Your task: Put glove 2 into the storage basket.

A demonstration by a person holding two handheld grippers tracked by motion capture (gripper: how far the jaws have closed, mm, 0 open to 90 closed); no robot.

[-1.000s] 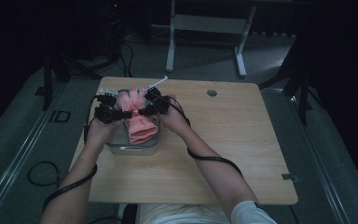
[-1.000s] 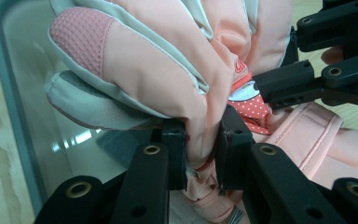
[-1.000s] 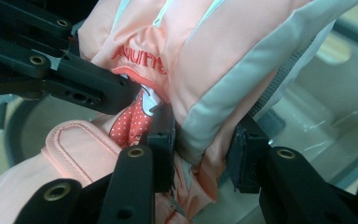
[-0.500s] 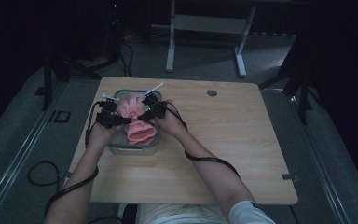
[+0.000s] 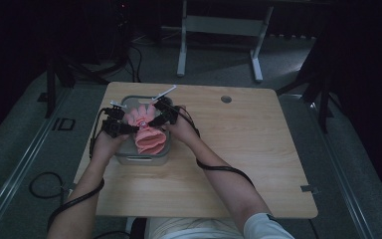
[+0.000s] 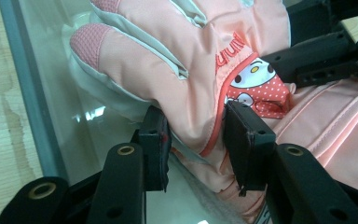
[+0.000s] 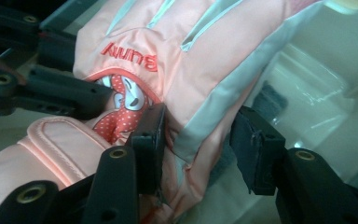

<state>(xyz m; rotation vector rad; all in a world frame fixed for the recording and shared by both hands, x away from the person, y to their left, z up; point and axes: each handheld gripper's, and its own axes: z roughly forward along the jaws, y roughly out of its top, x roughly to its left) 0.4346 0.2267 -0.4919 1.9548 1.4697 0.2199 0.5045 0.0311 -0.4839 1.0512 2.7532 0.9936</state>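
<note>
Lowering pink glove (image 5: 142,119) into the clear bin (image 5: 142,159) | left claw (image 6: 193,144) and right claw (image 7: 198,144) both clamped on it | next: probably let go inside bin

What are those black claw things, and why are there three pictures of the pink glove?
A person sits at a wooden table and holds a squeezing tool in each hand. Each tool has two black fingers that pinch like tongs. The big picture comes from a camera up high, looking down. There you see the left gripper and the right gripper over a clear box. The other two pictures come from small cameras riding on the tools, so they look very close. Both tools pinch the same pink glove, one on each side. The glove has a little cartoon bunny on it and hangs over the box.
</note>
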